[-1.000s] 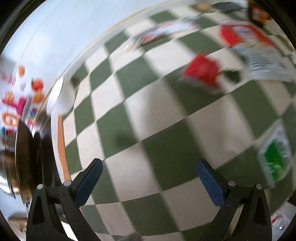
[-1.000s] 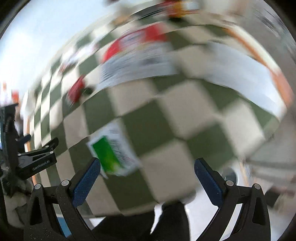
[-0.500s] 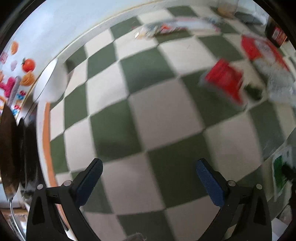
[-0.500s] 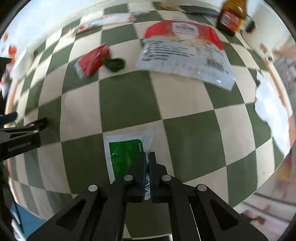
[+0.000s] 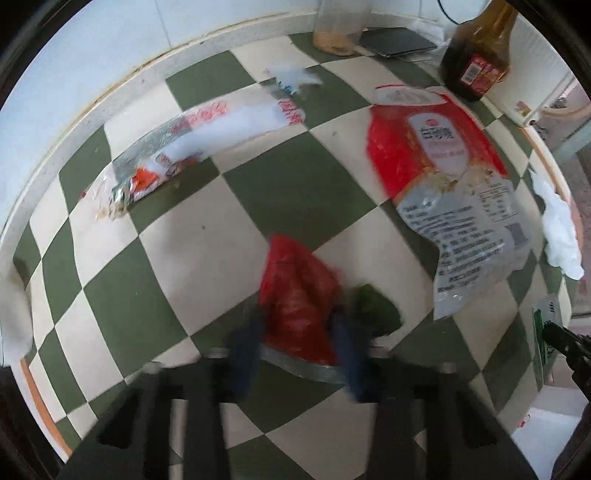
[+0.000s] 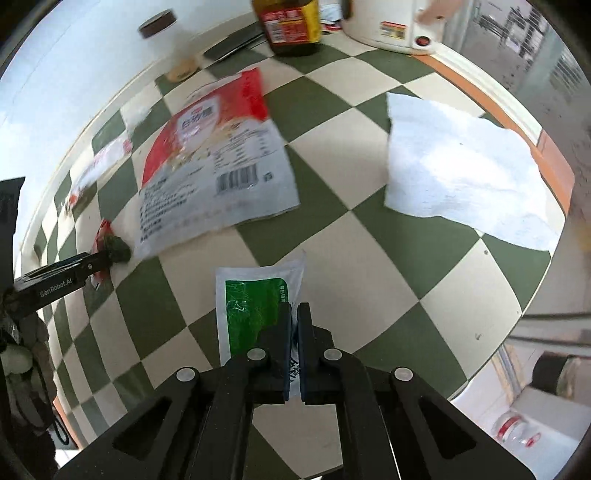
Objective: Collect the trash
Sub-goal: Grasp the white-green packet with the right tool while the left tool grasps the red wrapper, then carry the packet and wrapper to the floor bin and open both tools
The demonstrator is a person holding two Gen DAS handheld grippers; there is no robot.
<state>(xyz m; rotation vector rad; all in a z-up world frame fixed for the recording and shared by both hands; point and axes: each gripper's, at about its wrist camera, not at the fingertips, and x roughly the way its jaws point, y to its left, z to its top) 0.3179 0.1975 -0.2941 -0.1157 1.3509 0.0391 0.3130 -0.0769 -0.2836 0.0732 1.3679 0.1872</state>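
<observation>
On the green-and-cream checked tabletop [image 5: 184, 266] lies a crumpled red wrapper [image 5: 295, 295]. My left gripper [image 5: 295, 332] points down over it, blurred. Its jaws are closing, with the blue pads [image 5: 243, 347] against the wrapper's two sides. A dark green scrap [image 5: 376, 310] lies just right of it. My right gripper [image 6: 294, 310] is shut on the near edge of a green-and-white sachet [image 6: 255, 299], which lies flat on the table. The left gripper [image 6: 103, 260] also shows at the left of the right wrist view, beside the red wrapper [image 6: 101, 236].
A large red-and-clear bag [image 5: 443, 177] lies in the middle, a long clear wrapper [image 5: 199, 136] at the back left and a white tissue [image 6: 461, 166] on the right. A dark sauce bottle [image 6: 291, 22], a jar [image 5: 336, 33] and a white appliance [image 6: 391, 22] stand along the back.
My left gripper travelled from bare checks to the red wrapper and its wide jaws narrowed around it. My right gripper went from open to shut on the green sachet, then stayed shut.
</observation>
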